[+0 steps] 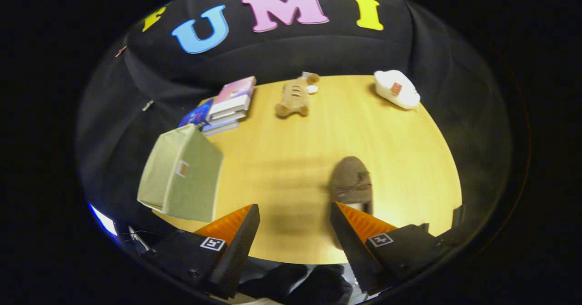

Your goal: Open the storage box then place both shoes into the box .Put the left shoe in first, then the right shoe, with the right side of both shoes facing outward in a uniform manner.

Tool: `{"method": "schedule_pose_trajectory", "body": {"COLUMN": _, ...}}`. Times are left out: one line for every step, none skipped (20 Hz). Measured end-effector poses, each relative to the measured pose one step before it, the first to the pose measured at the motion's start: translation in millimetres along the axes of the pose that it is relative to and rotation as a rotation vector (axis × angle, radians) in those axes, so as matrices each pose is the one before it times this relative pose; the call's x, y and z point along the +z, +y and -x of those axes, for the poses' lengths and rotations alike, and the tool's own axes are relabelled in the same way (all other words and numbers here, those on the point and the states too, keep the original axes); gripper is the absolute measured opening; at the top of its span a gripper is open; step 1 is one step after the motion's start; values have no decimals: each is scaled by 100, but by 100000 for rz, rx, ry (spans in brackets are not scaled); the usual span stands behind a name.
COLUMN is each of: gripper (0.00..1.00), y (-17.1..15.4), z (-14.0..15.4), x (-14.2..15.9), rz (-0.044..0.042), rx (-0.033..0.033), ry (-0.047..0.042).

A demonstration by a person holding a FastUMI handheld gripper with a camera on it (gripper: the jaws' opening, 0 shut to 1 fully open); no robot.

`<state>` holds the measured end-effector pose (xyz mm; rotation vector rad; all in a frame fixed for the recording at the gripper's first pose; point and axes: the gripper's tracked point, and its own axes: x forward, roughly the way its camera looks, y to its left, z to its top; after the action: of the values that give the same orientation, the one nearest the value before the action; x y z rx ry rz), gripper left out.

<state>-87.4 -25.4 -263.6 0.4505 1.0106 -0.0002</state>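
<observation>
A pale green fabric storage box (182,175) stands at the left edge of the wooden table (400,168), just beyond my left finger, with a small label window on the face toward me. One brown slipper-like shoe (351,181) lies on the table right ahead of my right finger (352,225), its toe pointing away and its heel partly hidden by that fingertip. My gripper (294,212) hovers open over the near edge of the table. Only bare tabletop lies between its fingers.
A stack of books (227,107) lies behind the box. A tan plush toy (295,97) lies at the far middle beside a small white disc (312,88), and a white object with a red label (396,89) at the far right. Dark cloth bunches below the table's near edge.
</observation>
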Motion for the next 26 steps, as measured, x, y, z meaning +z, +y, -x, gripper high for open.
{"method": "schedule_pose_trajectory", "body": {"gripper": 97, "y": -1908, "z": -580, "x": -972, "rz": -274, "rx": -2979, "ry": 2914}}
{"method": "schedule_pose_trajectory", "body": {"gripper": 97, "y": -1793, "z": -761, "x": -840, "rz": -123, "rx": -2650, "ry": 2144}}
{"method": "schedule_pose_trajectory", "body": {"gripper": 97, "y": -1647, "z": -695, "x": -726, "rz": 301, "rx": -2236, "ry": 1546}}
{"method": "schedule_pose_trajectory", "body": {"gripper": 97, "y": -1394, "z": -750, "x": -320, "rz": 307, "rx": -1963, "ry": 531}}
{"method": "schedule_pose_trajectory", "body": {"gripper": 97, "y": -935, "z": -970, "x": -360, "rz": 1023, "rx": -1801, "ry": 672}}
{"method": "schedule_pose_trajectory", "body": {"gripper": 97, "y": -932, "z": -1100, "x": -344, "rz": 1291, "rx": -1896, "ry": 1593}}
{"method": "schedule_pose_trajectory", "body": {"gripper": 97, "y": -739, "z": -1143, "x": -133, "rz": 305, "rx": -1356, "ry": 1082}}
{"method": "schedule_pose_trajectory", "body": {"gripper": 97, "y": -514, "z": -1096, "x": -11, "rz": -49, "rx": -777, "ry": 1002}}
{"method": "schedule_pose_trajectory", "body": {"gripper": 97, "y": -390, "z": -1060, "x": 150, "rz": -249, "rx": -591, "ry": 77}}
{"method": "schedule_pose_trajectory", "body": {"gripper": 95, "y": -324, "z": -1128, "x": 188, "rz": 109, "rx": -698, "ry": 202}}
{"method": "schedule_pose_trajectory", "body": {"gripper": 94, "y": -245, "z": -1027, "x": 9, "rz": 48, "rx": -521, "ry": 1084}}
{"method": "schedule_pose_trajectory", "body": {"gripper": 92, "y": -117, "z": -887, "x": 160, "rz": 114, "rx": -147, "ry": 1110}}
{"method": "schedule_pose_trajectory", "body": {"gripper": 90, "y": -69, "z": -623, "x": 147, "rz": -148, "rx": -84, "ry": 664}}
{"method": "schedule_pose_trajectory", "body": {"gripper": 85, "y": 23, "z": -639, "x": 292, "rz": 35, "rx": -339, "ry": 425}}
{"method": "schedule_pose_trajectory", "body": {"gripper": 81, "y": -2, "z": -719, "x": -153, "rz": 591, "rx": 41, "ry": 1354}}
{"method": "schedule_pose_trajectory", "body": {"gripper": 67, "y": 255, "z": -419, "x": -382, "rz": -114, "rx": 1902, "ry": 2060}}
{"method": "schedule_pose_trajectory", "body": {"gripper": 57, "y": -90, "z": -140, "x": -425, "rz": -588, "rx": -623, "ry": 2495}}
{"method": "schedule_pose_trajectory", "body": {"gripper": 21, "y": -534, "z": 194, "x": 275, "rz": -2265, "rx": -840, "ry": -292}}
{"method": "schedule_pose_trajectory", "body": {"gripper": 9, "y": 5, "z": 195, "x": -41, "rz": -1802, "rx": 215, "ry": 1228}}
{"method": "schedule_pose_trajectory", "body": {"gripper": 7, "y": 67, "z": 423, "x": -183, "rz": -851, "rx": 531, "ry": 566}}
{"method": "schedule_pose_trajectory", "body": {"gripper": 7, "y": 177, "z": 454, "x": 40, "rz": -954, "rx": 810, "ry": -262}}
{"method": "schedule_pose_trajectory", "body": {"gripper": 7, "y": 213, "z": 646, "x": 142, "rz": -786, "rx": 1013, "ry": -647}}
{"method": "schedule_pose_trajectory", "body": {"gripper": 7, "y": 282, "z": 818, "x": 163, "rz": -1032, "rx": 896, "ry": -931}}
{"method": "schedule_pose_trajectory", "body": {"gripper": 7, "y": 482, "z": 919, "x": 306, "rz": -1149, "rx": 940, "ry": -1122}}
{"method": "schedule_pose_trajectory", "body": {"gripper": 7, "y": 669, "z": 962, "x": 403, "rz": -1196, "rx": 1276, "ry": -1213}}
{"method": "schedule_pose_trajectory", "body": {"gripper": 7, "y": 934, "z": 1093, "x": 513, "rz": -1430, "rx": 1819, "ry": -1364}}
